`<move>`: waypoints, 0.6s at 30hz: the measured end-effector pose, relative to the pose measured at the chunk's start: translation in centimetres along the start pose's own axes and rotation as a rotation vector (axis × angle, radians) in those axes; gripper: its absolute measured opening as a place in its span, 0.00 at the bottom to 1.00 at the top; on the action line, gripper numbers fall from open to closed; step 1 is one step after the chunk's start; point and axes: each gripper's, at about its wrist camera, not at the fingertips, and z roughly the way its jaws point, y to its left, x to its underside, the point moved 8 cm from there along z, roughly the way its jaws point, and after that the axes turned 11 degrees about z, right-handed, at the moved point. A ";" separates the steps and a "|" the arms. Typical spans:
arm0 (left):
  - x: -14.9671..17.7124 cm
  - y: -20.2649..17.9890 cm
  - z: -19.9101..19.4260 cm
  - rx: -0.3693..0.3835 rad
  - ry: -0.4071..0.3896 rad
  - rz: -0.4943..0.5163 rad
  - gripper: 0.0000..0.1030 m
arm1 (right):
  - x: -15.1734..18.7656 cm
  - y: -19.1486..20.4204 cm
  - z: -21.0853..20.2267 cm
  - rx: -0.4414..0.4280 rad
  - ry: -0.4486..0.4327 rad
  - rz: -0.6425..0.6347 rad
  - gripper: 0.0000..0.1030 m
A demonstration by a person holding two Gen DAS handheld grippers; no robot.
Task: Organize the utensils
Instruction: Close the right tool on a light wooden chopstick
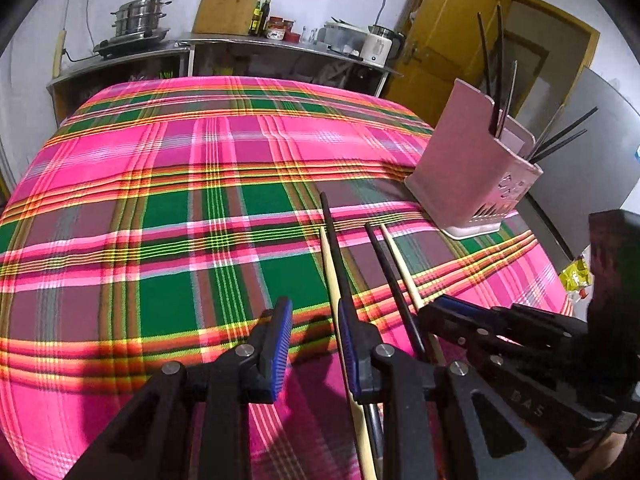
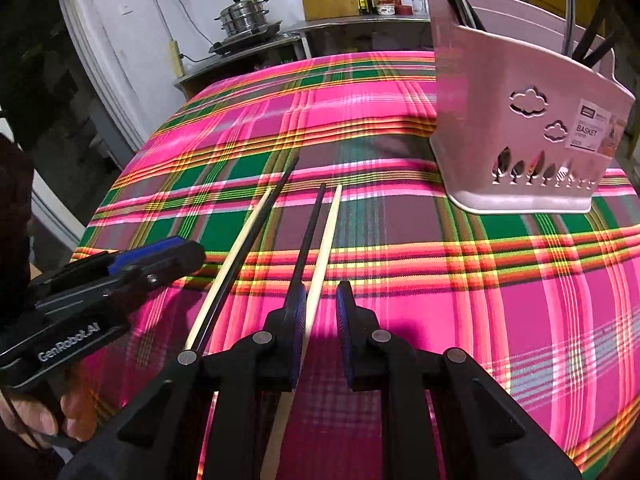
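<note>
Flanking chopsticks [image 2: 256, 236], pink basket [image 2: 516, 128] beyond

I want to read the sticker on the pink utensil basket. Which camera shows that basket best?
The right wrist view: the pink utensil basket stands close, its front wall with cloud cutouts and the label facing the camera. The left wrist view shows it smaller, from its plain side, with dark chopsticks sticking out; the label is not visible.

desk cloth [image 1: 168, 184]: woven plaid fabric, matt | utensil basket [image 2: 516, 120]: pink plastic, smooth, slight sheen, paper label | pale chopsticks [image 2: 326, 232]: look like bare wood, matt | black chopsticks [image 2: 310, 236]: smooth, dark, material unclear | left claw [image 1: 314, 348], right claw [image 2: 320, 336]: matt black plastic, ribbed blue pads, metal pivot pins | steamer pot [image 1: 138, 16]: shiny metal
</note>
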 end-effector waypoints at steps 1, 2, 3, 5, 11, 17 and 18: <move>0.0 0.0 0.3 -0.002 0.006 -0.002 0.23 | 0.3 -0.1 -0.1 0.002 0.001 0.003 0.16; 0.0 -0.1 0.6 -0.001 0.015 -0.005 0.23 | 0.3 0.0 -0.1 0.009 0.000 0.002 0.16; -0.1 -0.2 0.8 -0.001 0.021 -0.006 0.23 | 0.4 0.1 -0.1 0.022 -0.002 -0.012 0.16; -0.2 -0.2 1.0 -0.009 0.026 -0.001 0.23 | 0.4 0.4 -0.1 0.034 -0.004 -0.031 0.16; -0.9 -0.2 1.7 -0.031 0.032 0.021 0.23 | 0.1 -0.2 -0.1 0.022 0.009 0.005 0.14; -1.4 -0.5 2.4 -0.065 0.025 0.070 0.26 | 0.1 -0.4 -0.4 0.014 0.016 0.023 0.14; -1.5 -0.5 2.5 -0.075 0.025 0.076 0.26 | 0.1 -0.4 -0.4 0.013 0.016 0.026 0.14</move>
